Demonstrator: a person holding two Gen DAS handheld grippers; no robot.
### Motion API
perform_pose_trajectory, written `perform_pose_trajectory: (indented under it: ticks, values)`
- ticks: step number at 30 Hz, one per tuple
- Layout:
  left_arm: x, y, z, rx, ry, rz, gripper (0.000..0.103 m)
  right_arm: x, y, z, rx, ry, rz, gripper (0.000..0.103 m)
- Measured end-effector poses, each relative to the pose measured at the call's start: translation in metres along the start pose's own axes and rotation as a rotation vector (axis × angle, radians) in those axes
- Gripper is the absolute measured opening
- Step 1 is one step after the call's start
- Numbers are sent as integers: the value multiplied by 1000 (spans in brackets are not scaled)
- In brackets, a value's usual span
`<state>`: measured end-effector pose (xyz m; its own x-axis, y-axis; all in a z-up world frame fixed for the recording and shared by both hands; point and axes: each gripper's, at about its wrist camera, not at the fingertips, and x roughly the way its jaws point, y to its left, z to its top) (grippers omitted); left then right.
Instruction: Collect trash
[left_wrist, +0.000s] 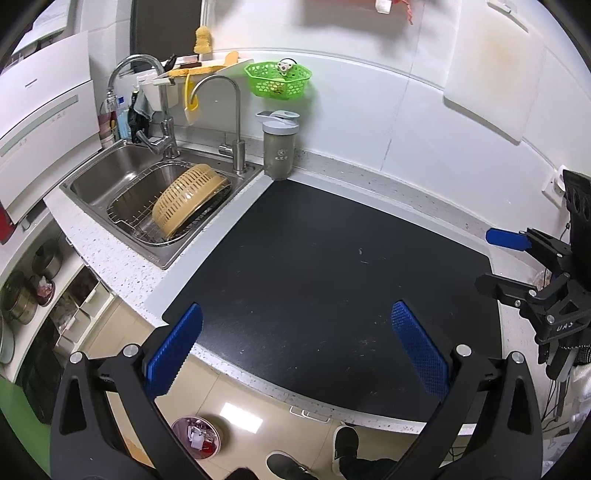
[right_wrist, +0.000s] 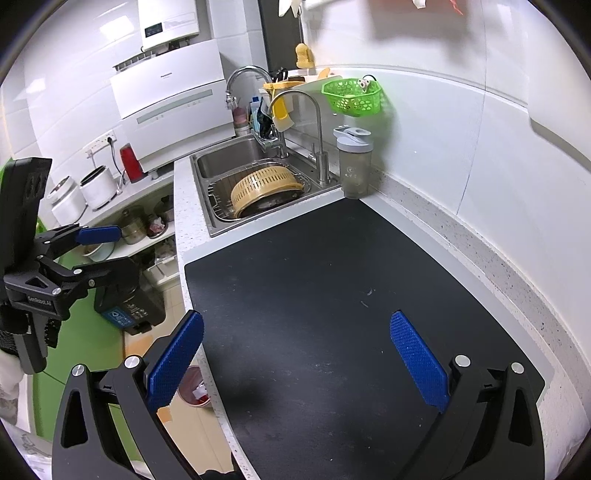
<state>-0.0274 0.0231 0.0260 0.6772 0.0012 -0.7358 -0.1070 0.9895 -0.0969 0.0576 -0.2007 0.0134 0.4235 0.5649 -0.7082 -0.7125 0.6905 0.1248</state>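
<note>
Both grippers, left (left_wrist: 295, 349) and right (right_wrist: 295, 356), hung released over the black mat (left_wrist: 314, 277); trash sat in the floor bin (left_wrist: 197, 437) below the counter's front edge. Best scan for leftovers first.

Black mat (left_wrist: 332, 266), green basket (left_wrist: 277, 79), blue-padded tongs (right_wrist: 295, 365).

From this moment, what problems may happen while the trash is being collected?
1. Both the left hand-held gripper and right hand-held gripper are open and empty over the black mat, where only tiny scraps show; these may be too small to pinch.
2. The trash bin sits on the floor below the counter edge, so released pieces may miss it.
</note>
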Motion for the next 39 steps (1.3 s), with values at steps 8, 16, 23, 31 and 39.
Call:
perform_pose_trajectory:
  ticks: [8,16,23,31,39]
  values:
    - [-5,2,2,-29,-13,17,100,-2,-1,-3,-3,4,-5,97]
    - [-4,-5,0,-7,5,72,100,-2,-2,-2,-5,2,-9,97]
    - [-5,-7,-4,-30,-1,42,100,-2,0,-1,-12,3,-4,97]
    - [-4,-8,-3,-32,-3,46,100,-3,-1,-1,-11,0,-5,97]
    - [-4,-5,-3,-34,-2,56,100,-3,-1,-1,-12,0,-6,97]
